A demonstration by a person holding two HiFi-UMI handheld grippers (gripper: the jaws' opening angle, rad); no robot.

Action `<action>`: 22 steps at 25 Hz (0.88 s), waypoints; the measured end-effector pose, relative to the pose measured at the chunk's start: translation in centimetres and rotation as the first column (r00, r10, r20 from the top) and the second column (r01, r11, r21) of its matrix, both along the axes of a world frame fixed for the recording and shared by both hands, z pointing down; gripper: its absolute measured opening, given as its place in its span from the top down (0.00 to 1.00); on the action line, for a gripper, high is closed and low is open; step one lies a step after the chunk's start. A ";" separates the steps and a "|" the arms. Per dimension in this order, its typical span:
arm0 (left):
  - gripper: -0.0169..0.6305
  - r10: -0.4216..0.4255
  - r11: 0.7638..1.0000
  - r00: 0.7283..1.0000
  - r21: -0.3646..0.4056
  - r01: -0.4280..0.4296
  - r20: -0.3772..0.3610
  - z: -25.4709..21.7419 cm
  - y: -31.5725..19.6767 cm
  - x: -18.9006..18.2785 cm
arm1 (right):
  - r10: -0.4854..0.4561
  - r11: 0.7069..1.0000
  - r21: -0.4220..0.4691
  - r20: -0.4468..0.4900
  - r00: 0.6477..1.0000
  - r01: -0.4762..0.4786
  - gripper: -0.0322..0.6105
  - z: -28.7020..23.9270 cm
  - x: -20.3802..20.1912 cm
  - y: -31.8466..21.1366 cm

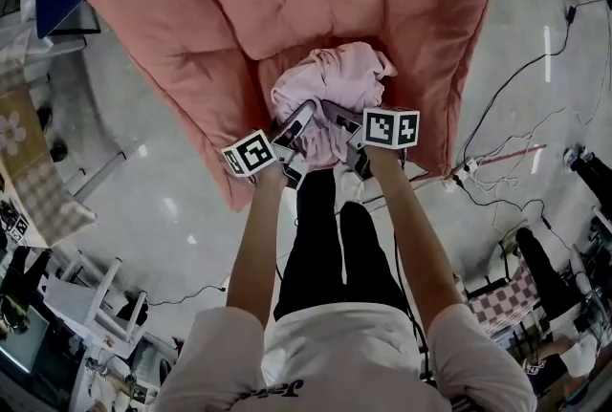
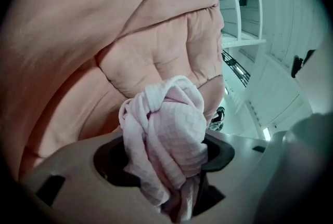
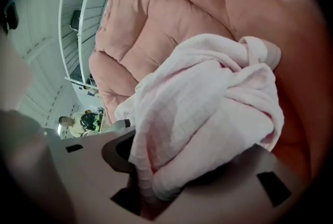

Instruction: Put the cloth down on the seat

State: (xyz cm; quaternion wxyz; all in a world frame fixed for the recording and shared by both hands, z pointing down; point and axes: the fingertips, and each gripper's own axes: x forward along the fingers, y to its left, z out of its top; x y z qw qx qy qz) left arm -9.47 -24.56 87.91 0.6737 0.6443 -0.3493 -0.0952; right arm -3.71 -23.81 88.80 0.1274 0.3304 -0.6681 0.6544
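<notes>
1. Operator pose. The person stands at the near edge of the armchair (image 1: 163,18). Both forearms (image 1: 260,233) reach forward and down, roughly parallel and near each other. Each hand carries one claw, and each marker cube (image 1: 390,127) faces up toward the head camera. This posture holds the load over the middle of the chair rather than over either armrest.

2. Left claw (image 2: 165,168). The jaws are clamped on a thick, knotted bunch of the pink cloth (image 1: 330,87). The fabric fills the gap between them and bulges out above it. The jaws stand fairly far apart because of the bulk of the wad, not because they have let go.

3. Right claw (image 3: 171,181). This claw is in the same condition. It grips a wide fold of the same cloth, which spills over the jaw on the right. The two claws sit just beside each other, so the fabric stays gathered in one bundle instead of hanging in a long drape.

4. Cloth location. The bundle is at the near part of the seat (image 1: 306,32), between the two padded arms. The views do not show whether its underside already rests on the cushion or sits just above it.

5. Task status (judgement). Placement is nearly complete, since both claws have yet to let go.

6. Far field. White shelving (image 2: 239,10) stands beyond the chair back.
</notes>
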 end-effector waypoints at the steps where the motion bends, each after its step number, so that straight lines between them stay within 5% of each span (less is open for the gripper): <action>1: 0.53 0.005 1.000 1.000 0.000 -0.005 0.016 1.0 0.0 -0.2 | 0.010 1.000 0.000 0.000 1.000 -0.010 0.64 1.0 -0.1 -0.1; 9: 0.53 0.048 0.996 0.982 -0.077 -0.034 0.183 9.3 0.0 -1.0 | 0.097 0.994 -0.040 -0.056 0.994 -0.099 0.64 9.2 -0.3 0.3; 22: 0.50 0.036 0.992 0.959 -0.130 0.000 0.279 12.9 0.6 -1.6 | 0.128 0.989 -0.057 -0.131 0.983 -0.136 0.62 12.9 -0.2 0.7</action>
